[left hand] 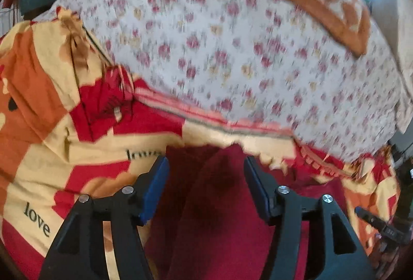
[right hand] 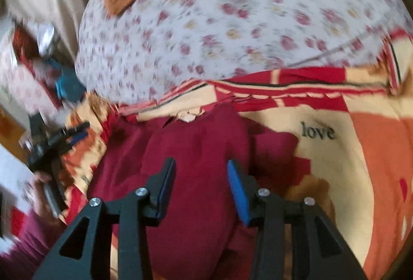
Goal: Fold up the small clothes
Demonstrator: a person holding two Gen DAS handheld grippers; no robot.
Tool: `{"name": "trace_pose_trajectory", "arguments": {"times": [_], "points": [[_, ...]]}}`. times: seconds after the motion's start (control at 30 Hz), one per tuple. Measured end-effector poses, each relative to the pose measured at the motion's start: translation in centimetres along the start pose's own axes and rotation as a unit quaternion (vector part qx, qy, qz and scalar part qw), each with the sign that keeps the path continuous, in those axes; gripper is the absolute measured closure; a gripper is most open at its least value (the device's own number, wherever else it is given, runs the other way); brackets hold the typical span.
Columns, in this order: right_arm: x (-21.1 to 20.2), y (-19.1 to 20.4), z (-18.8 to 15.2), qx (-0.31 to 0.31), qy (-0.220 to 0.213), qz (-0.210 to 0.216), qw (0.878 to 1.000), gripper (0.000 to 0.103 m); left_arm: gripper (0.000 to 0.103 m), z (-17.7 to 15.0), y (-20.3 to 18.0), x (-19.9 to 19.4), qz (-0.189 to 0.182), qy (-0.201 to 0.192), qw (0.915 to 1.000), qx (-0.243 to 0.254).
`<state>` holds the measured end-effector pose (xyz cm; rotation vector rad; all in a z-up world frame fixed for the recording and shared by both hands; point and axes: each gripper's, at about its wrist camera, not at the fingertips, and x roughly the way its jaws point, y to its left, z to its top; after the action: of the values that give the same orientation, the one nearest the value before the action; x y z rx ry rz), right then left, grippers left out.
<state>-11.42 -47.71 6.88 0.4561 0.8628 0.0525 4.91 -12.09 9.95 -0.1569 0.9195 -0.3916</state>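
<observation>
Both your left gripper [left hand: 206, 171] and right gripper [right hand: 201, 174] hang spread, empty, over the maroon garment [right hand: 196, 140] lying on the love-print blanket [right hand: 335, 151]. Pinch too deep and you'll probably snag blanket too.

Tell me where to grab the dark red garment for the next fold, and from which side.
Probably take the dark red garment at its far edge, near the pale collar, coming down from above. It lies fairly flat on the "love" blanket, so only an edge offers cloth to pinch. The right gripper stands open over its middle, the left gripper likewise; neither pinches cloth.
</observation>
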Motion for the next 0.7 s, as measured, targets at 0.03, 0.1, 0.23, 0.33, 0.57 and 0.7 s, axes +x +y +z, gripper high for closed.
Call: {"name": "trace_pose_trajectory", "arguments": {"times": [0.03,0.1,0.23,0.33,0.57,0.7], "points": [[0.8,0.2,0.3,-0.006,0.007,-0.008,1.000,0.058,0.063,-0.5,0.0,1.0,0.011,0.015,0.9998,0.001],[3.7,-0.2,1.2,-0.005,0.026,-0.027,0.999,0.058,0.063,-1.4,0.0,3.3,0.041,0.046,0.9981,0.008],[7.8,-1.9,2.6,0.000,0.035,-0.086,0.996,0.072,0.063,-2.4,0.5,6.9,0.093,0.082,0.9919,0.027],[7.7,-2.5,3.1,0.018,0.037,-0.085,0.996,0.076,0.063,-1.9,0.9,6.8,0.083,0.082,0.9929,0.021],[3.1,-2.0,3.0,0.007,-0.009,-0.089,0.996,0.024,0.063,-0.2,0.4,4.1,0.041,0.023,0.9971,0.059],[5.2,-2.3,3.3,-0.001,0.028,-0.088,0.996,0.025,0.063,0.3,-0.6,5.9,0.021,0.054,0.9950,0.082]]}}
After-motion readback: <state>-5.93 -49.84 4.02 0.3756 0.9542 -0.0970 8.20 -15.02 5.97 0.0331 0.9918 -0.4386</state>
